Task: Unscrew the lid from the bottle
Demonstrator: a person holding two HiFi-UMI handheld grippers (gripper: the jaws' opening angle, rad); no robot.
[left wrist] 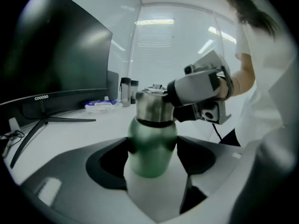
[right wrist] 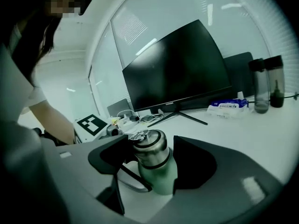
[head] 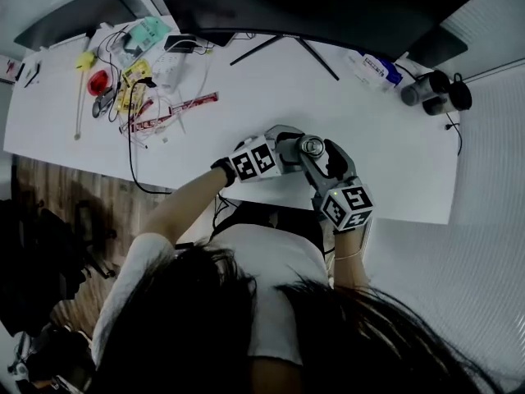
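Bottle (left wrist: pixel 150 146), green with a steel top, sits between the jaws of the left tool (left wrist: pixel 153 157). The dark pads press its body from both sides, a firm hold low on the green part. Its lid (right wrist: pixel 147 146) stands between the jaws of the right tool (right wrist: pixel 152 161), which are spread wide and straddle it. Those pads stand close on either side but seem not to press, so I read this tool as open and holding nothing. A dark strap (right wrist: pixel 133 181) hangs from the neck at the left of that frame.

In the head view the two tools meet at the centre, near the front edge of the white surface (head: pixel 246 97). The bottle is upright between them and appears to stand on the surface. A monitor (right wrist: pixel 177 69) fills the upper frame behind. Cables and small parts (head: pixel 135 84) lie at upper left and two dark flasks (head: pixel 435 93) at upper right, all well apart from the work.

The step in hand looks like taking a grip on the lid for a turn; the lid is seated on the neck. Next, the right tool needs to close square on the steel and twist while the left holds the body against turning. A slack or tilted bite would likely slip on the smooth metal.
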